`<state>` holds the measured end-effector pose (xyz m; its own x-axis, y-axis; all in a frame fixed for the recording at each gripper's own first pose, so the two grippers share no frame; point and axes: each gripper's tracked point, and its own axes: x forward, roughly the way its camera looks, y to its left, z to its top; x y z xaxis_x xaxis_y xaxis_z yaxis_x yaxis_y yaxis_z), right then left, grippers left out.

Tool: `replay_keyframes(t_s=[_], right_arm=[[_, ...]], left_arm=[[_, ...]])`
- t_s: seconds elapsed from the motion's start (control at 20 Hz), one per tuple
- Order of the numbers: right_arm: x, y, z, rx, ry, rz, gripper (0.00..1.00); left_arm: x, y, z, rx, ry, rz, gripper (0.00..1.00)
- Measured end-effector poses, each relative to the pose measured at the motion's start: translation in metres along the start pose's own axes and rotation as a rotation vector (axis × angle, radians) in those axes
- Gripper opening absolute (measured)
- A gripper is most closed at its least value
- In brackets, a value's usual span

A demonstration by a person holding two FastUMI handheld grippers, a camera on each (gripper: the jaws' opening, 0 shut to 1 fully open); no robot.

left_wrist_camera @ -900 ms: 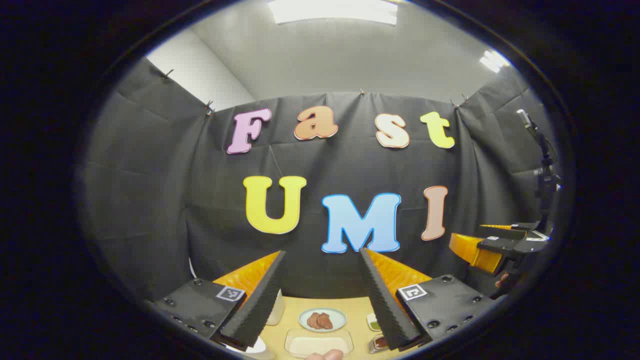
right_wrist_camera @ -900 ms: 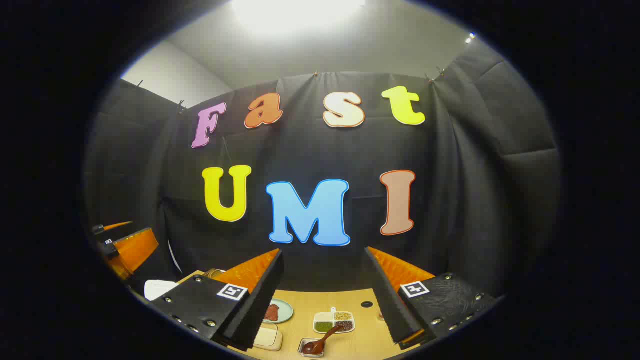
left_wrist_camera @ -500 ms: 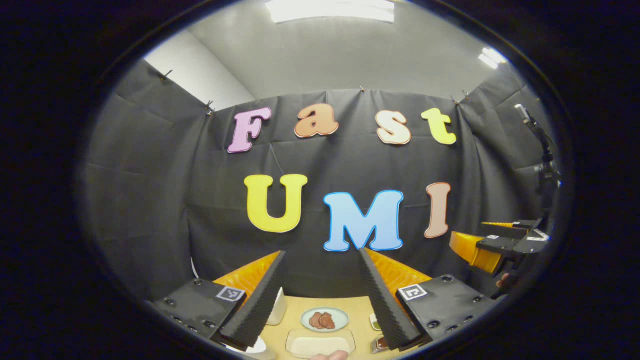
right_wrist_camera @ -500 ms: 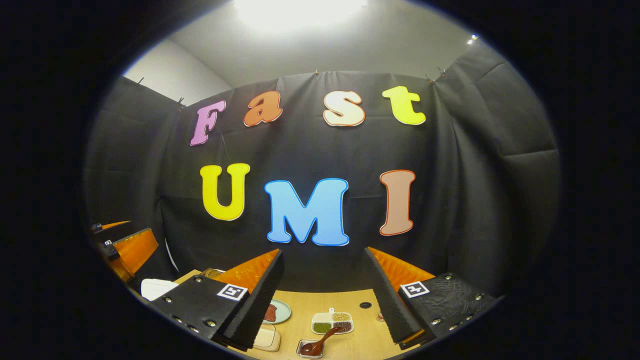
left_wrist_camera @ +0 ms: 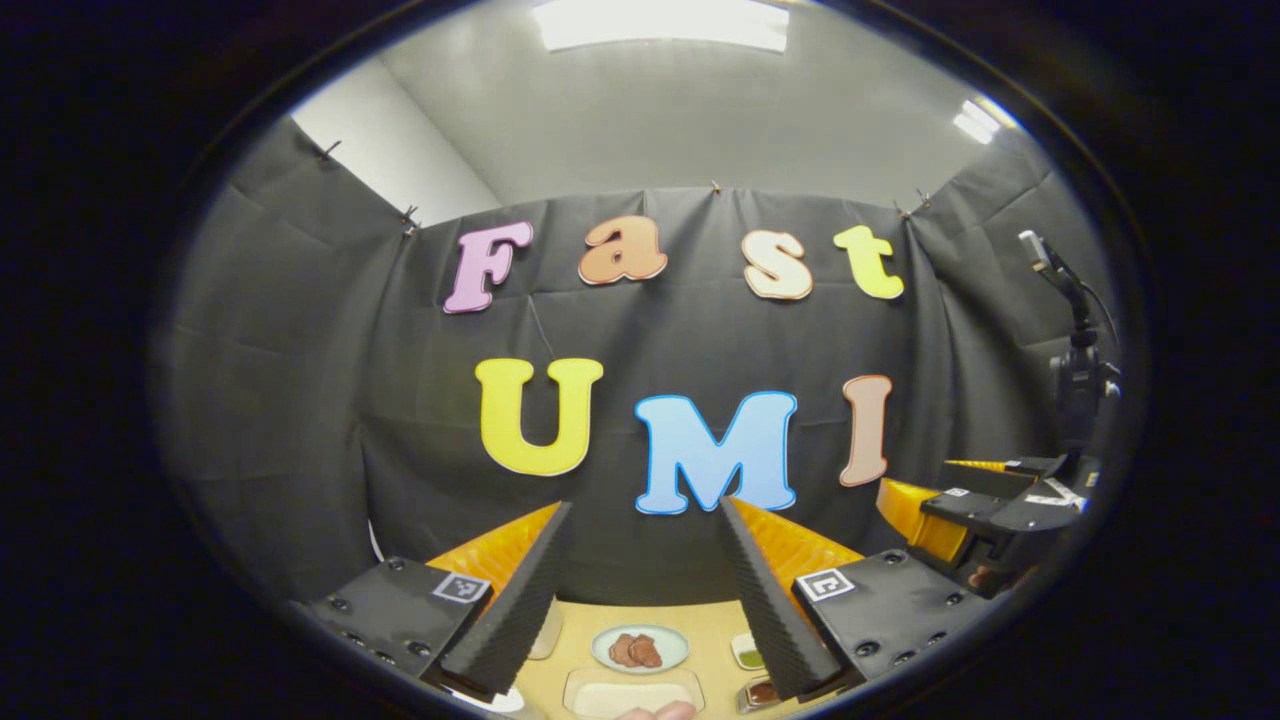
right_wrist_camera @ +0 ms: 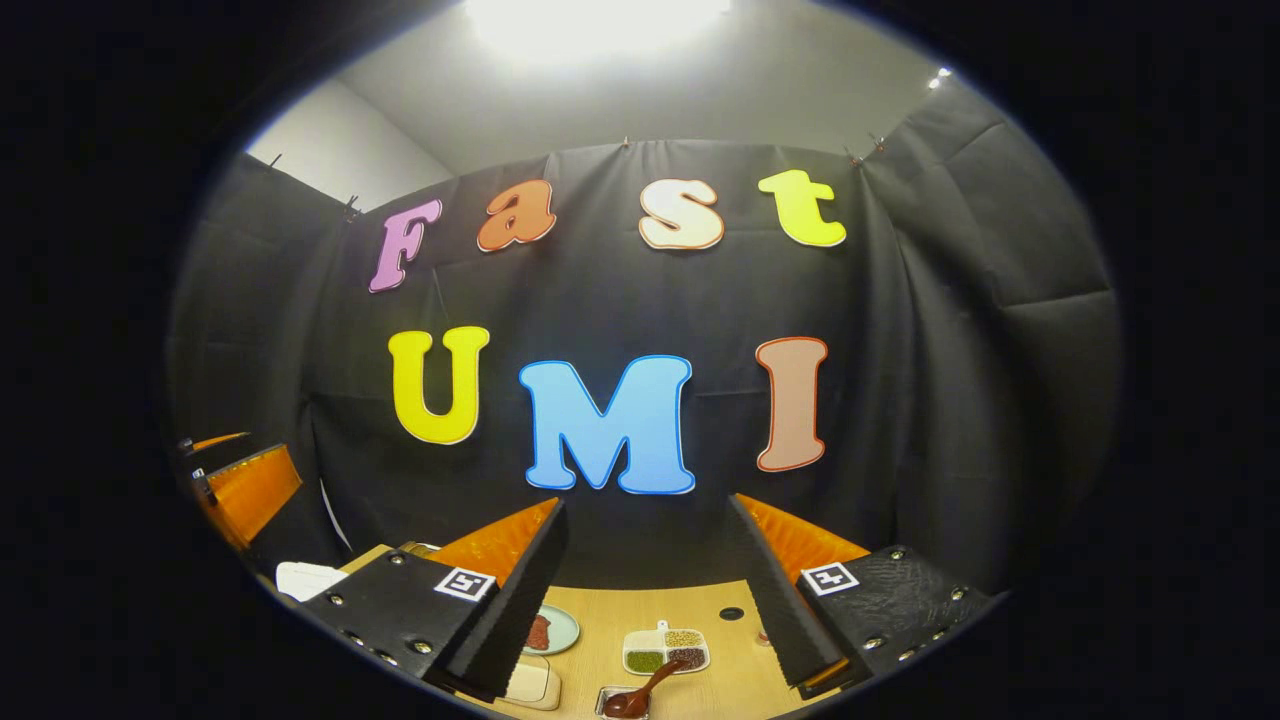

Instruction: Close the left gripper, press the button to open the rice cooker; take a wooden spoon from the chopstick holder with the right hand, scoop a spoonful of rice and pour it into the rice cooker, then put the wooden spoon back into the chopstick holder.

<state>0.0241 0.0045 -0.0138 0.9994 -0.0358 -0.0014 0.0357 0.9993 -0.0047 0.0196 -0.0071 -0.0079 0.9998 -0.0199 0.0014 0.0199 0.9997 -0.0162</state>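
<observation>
Left gripper (left_wrist_camera: 640, 590), jaws wide apart and empty, held high above the far table (left_wrist_camera: 710, 618); right gripper (right_wrist_camera: 650, 590) likewise. Step in hand: the opening approach. Next: shut the left jaws, descend to the rice cooker, whose position cannot be told.

meat plate (left_wrist_camera: 640, 649) | divided bean dish (right_wrist_camera: 666, 649) | wooden table (right_wrist_camera: 720, 680)
</observation>
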Motion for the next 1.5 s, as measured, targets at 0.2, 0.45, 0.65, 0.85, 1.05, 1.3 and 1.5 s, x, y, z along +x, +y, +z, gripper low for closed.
replay_keyframes(t_s=[0.2, 0.45, 0.65, 0.85, 1.05, 1.3, 1.5], right_arm=[[-0.004, 0.008, 0.000, 0.015, -0.021, 0.011, 0.96], [-0.007, 0.013, -0.003, 0.036, -0.015, -0.005, 0.96], [-0.004, 0.024, -0.007, 0.029, -0.006, 0.035, 0.96], [-0.003, 0.034, -0.006, 0.024, -0.006, 0.081, 0.96], [-0.004, 0.035, -0.002, 0.018, -0.025, 0.084, 0.96], [-0.007, 0.029, -0.001, 0.004, -0.026, 0.065, 0.96], [-0.010, 0.026, -0.005, 0.018, -0.021, 0.051, 0.96]], left_arm=[[-0.005, 0.002, -0.005, -0.004, 0.003, 0.019, 0.94], [-0.006, 0.000, 0.001, -0.023, -0.011, 0.038, 0.98], [-0.008, -0.008, 0.002, 0.026, -0.029, 0.057, 0.97], [-0.008, -0.009, 0.005, 0.034, -0.035, 0.071, 0.97], [-0.012, -0.006, 0.005, 0.018, -0.035, 0.085, 0.97], [-0.019, -0.009, 0.006, 0.021, -0.041, 0.088, 0.97], [-0.025, -0.011, 0.002, 0.022, -0.033, 0.077, 0.97]])
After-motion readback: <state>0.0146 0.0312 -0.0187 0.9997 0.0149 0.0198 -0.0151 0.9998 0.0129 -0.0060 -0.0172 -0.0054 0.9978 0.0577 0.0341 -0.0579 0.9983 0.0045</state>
